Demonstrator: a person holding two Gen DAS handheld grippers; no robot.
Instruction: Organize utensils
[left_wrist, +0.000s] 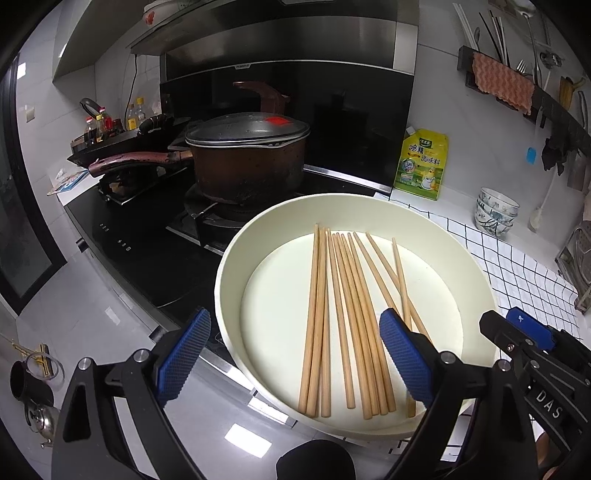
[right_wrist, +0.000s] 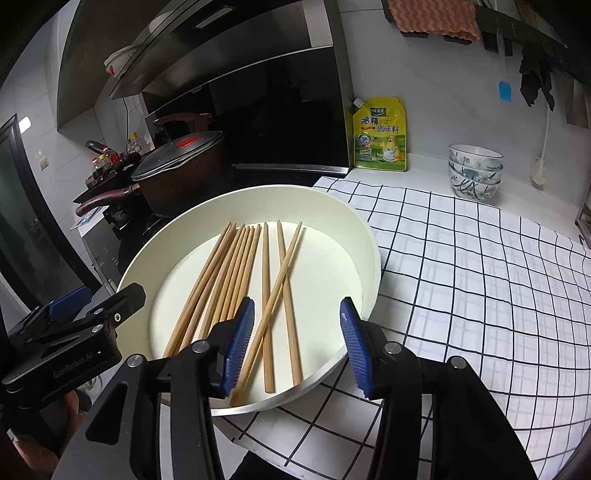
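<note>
A: Left wrist view first. Where are the chopsticks (left_wrist: 345, 325)?

B: Lying loose in the round cream tray (left_wrist: 373, 206), which overhangs the counter's stove-side edge. The left gripper (left_wrist: 295, 354) stands wide open, empty, straddling the tray's near rim.

A: And the right wrist view?

B: Same chopsticks (right_wrist: 236, 291), two crossed at the right. The right gripper (right_wrist: 297, 345) is half open above their near ends, pressing on none. The checked cloth (right_wrist: 480, 280) covers the counter.
</note>
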